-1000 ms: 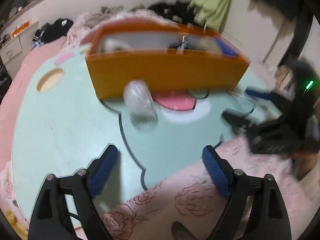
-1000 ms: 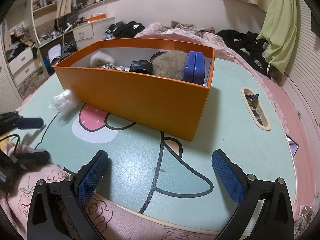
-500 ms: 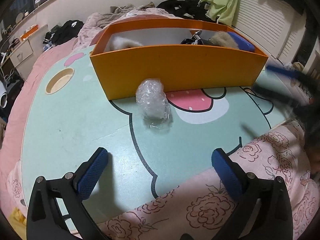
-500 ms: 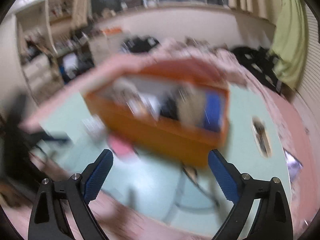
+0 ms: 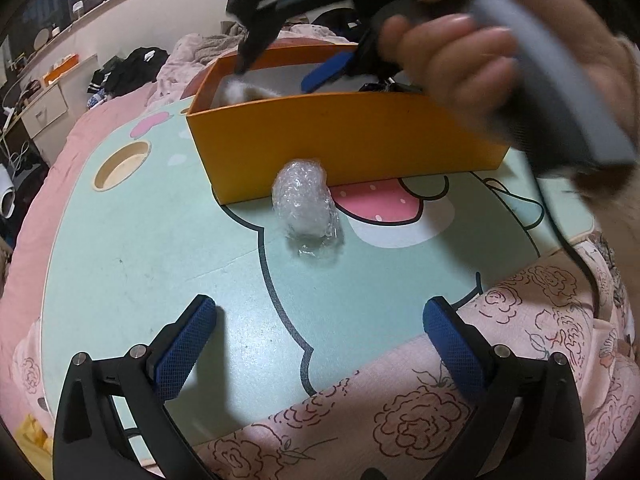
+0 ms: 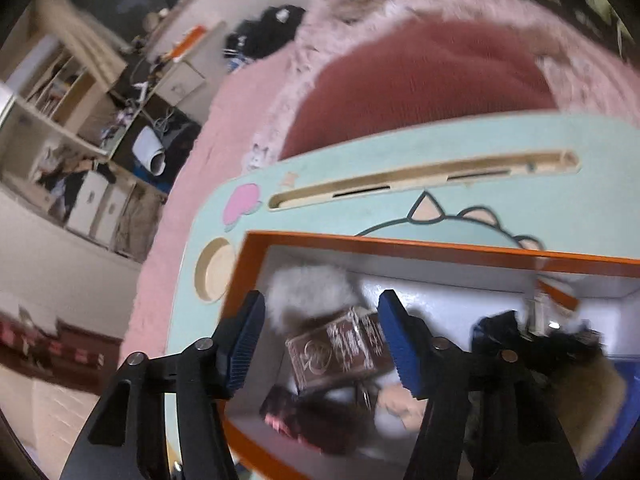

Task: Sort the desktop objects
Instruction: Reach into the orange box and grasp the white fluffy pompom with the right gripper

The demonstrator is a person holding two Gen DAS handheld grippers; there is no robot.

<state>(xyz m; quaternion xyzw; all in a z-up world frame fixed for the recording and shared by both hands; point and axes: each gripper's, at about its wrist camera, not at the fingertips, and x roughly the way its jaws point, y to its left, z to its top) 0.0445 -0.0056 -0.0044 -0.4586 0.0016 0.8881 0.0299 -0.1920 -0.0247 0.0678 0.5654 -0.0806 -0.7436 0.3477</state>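
Mint-green cartoon-printed lap table (image 5: 132,264) lies on pink rose-patterned bedding (image 5: 404,412). Left gripper (image 5: 320,332) hovers above the table's near edge, fingers fully spread, nothing between them. Ahead of its fingertips, a clear bubble-wrap bundle (image 5: 306,204) rests on the table, touching the front wall of an open orange cardboard box (image 5: 344,140). Right gripper (image 6: 320,340), held by a hand (image 5: 480,56), points down into the box; its jaws have just been closing and stand half apart. Between and beyond its fingers lies a brown printed packet (image 6: 340,350), ungripped, beside a white fluffy ball (image 6: 308,292).
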